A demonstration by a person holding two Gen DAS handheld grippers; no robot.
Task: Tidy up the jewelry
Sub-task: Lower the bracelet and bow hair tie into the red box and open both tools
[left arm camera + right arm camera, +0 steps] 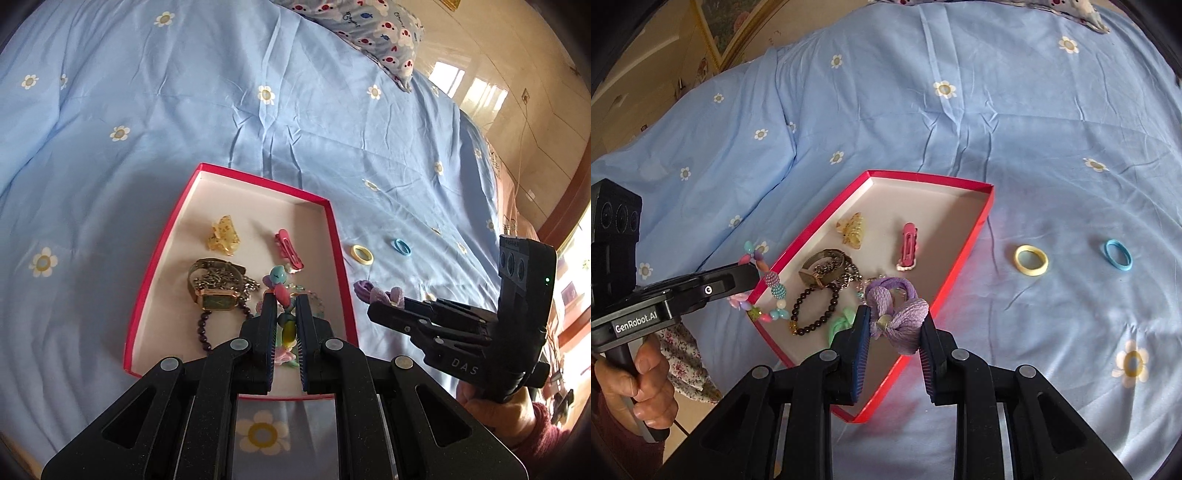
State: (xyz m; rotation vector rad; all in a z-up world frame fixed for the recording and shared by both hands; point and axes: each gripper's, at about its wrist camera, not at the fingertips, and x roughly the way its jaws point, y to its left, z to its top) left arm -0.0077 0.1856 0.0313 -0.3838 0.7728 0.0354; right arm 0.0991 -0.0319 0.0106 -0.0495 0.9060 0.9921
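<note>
A red box (pixel 258 181) with a white inside lies on the blue flowered bedsheet. It holds a yellow claw clip (pixel 223 234), a pink hair clip (pixel 288 247), a watch (pixel 216 301), a dark bead bracelet (pixel 816 314) and a green hair tie (pixel 840 325). My left gripper (pixel 286 301) is shut on a colourful bead bracelet (pixel 277 276) that hangs over the box's near left rim (pixel 783 258). My right gripper (pixel 895 312) is shut on a purple hair tie (pixel 897 314) above the box's near right side.
A yellow hair ring (pixel 1030 260) and a blue hair tie (pixel 1115 256) lie on the sheet right of the box. A patterned pillow (pixel 369 26) sits at the far end. The bed's edge and floor show at left, beside a floral cloth (pixel 687 354).
</note>
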